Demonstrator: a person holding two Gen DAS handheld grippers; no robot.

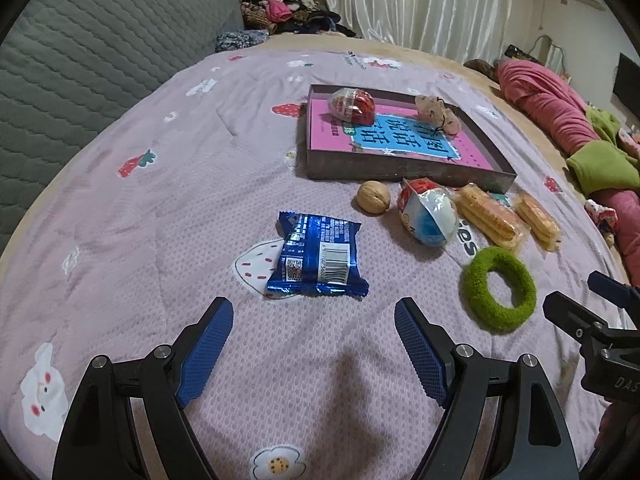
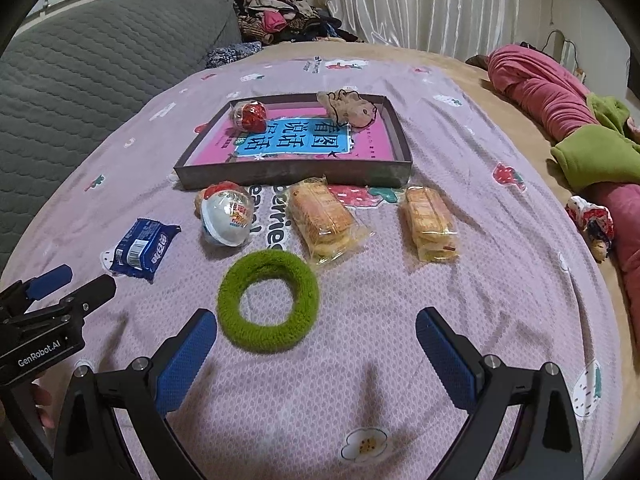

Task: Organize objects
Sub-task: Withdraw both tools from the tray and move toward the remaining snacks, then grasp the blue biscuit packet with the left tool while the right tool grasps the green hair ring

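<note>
Surface: lilac strawberry-print quilt on a bed, white curtains behind | Tray: shallow dark box holds pink book, red egg, plush toy | Near box front: fuzzy green ring, blue foil packet, walnut | left gripper and right gripper: jaws apart, empty

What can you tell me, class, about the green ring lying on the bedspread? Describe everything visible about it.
The green ring is a fuzzy, moss-coloured loop that looks like plush or terry fabric, thick-walled with a round open centre showing the lilac bedspread through it. It lies flat and seems undamaged. It sits in front of the wrapped cakes and the egg-shaped toy capsule, touching neither. The right gripper hovers open just short of it; nothing grips it.
</note>
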